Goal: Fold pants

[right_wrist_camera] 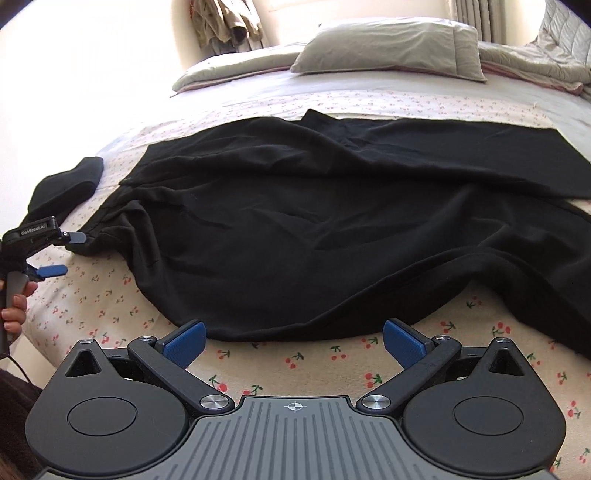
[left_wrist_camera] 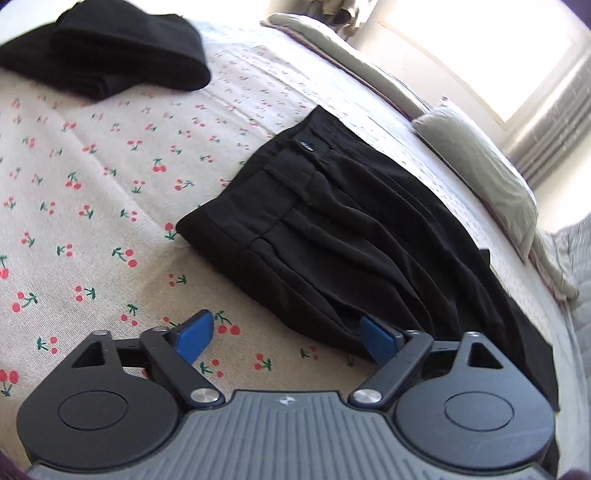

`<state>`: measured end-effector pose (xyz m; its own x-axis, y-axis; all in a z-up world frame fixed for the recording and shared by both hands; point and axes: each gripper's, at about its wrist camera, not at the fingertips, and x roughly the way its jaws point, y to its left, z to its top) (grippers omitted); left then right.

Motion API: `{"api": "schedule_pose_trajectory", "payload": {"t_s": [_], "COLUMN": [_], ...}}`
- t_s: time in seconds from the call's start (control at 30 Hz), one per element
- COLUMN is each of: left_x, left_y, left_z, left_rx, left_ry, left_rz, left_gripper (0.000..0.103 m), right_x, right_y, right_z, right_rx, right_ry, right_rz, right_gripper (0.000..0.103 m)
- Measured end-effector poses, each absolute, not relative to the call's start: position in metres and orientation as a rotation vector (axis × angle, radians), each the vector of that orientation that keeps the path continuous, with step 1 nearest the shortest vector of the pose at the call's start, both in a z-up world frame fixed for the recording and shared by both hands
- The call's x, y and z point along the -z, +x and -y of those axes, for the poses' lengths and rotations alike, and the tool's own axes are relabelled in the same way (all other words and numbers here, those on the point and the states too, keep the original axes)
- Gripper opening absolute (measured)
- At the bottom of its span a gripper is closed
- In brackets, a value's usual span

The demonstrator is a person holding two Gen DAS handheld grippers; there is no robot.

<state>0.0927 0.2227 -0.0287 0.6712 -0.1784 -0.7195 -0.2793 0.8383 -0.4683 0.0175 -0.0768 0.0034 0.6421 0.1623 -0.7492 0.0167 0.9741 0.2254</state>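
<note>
Black pants (left_wrist_camera: 332,229) lie spread and wrinkled across the cherry-print bed sheet (left_wrist_camera: 92,184), waistband toward the left. My left gripper (left_wrist_camera: 286,338) hovers low at the pants' near edge with its blue pads wide apart; the right pad overlaps the fabric edge and nothing is pinched. In the right wrist view the same pants (right_wrist_camera: 314,229) fill the middle, and the left gripper (right_wrist_camera: 64,254) sits at their waistband corner, held by a hand (right_wrist_camera: 14,306). My right gripper (right_wrist_camera: 295,343) stands open just short of the pants' near edge, over bare sheet (right_wrist_camera: 314,369).
A folded black garment (left_wrist_camera: 110,55) lies on the sheet at the far left, also the folded garment (right_wrist_camera: 66,184) beyond the left gripper. Grey pillows (right_wrist_camera: 391,44) and a quilt (right_wrist_camera: 535,55) line the bed's head. Clothes (right_wrist_camera: 229,22) hang on the wall behind.
</note>
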Motion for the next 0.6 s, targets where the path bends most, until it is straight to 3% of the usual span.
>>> {"api": "schedule_pose_trajectory", "payload": {"t_s": [0.07,0.13,0.17,0.23,0.27,0.33,0.37,0.4,0.43,0.47,0.6], "left_x": [0.037,0.038,0.038,0.039,0.039,0.033,0.03,0.028,0.025,0.024,0.017], "left_y": [0.096,0.098,0.099,0.099,0.099,0.094,0.093,0.091,0.088,0.083,0.073], "left_z": [-0.237,-0.244,-0.247,-0.252,-0.255,-0.256,-0.26,-0.262,-0.265,-0.27,-0.277], "left_rx": [-0.088,-0.105,-0.118,-0.146,-0.16,-0.209,-0.226,-0.232,-0.232,-0.236,-0.285], "left_ry": [-0.677,-0.709,-0.713,-0.722,-0.723,-0.688,-0.668,-0.66,-0.662,-0.656,-0.597], "left_rz": [-0.794,-0.757,-0.751,-0.742,-0.739,-0.712,-0.69,-0.675,-0.666,-0.659,-0.639], "left_gripper": [0.066,0.041,0.024,0.009,0.005,0.004,0.004,0.004,0.004,0.004,0.003], "right_x": [0.005,0.009,0.009,0.009,0.009,0.012,0.014,0.016,0.018,0.019,0.008], "right_y": [0.019,0.021,0.023,0.026,0.028,0.032,0.034,0.036,0.037,0.034,0.012], "right_z": [0.081,0.086,0.089,0.096,0.099,0.104,0.105,0.105,0.104,0.103,0.093], "right_rx": [-0.055,-0.037,-0.027,-0.002,0.013,0.041,0.051,0.065,0.081,0.099,0.111], "right_ry": [0.243,0.273,0.294,0.337,0.357,0.388,0.396,0.399,0.404,0.409,0.383], "right_rz": [-0.876,-0.869,-0.857,-0.822,-0.806,-0.787,-0.788,-0.802,-0.819,-0.834,-0.832], "right_gripper": [0.101,0.1,0.099,0.096,0.091,0.07,0.046,0.016,0.005,0.0,0.0]}}
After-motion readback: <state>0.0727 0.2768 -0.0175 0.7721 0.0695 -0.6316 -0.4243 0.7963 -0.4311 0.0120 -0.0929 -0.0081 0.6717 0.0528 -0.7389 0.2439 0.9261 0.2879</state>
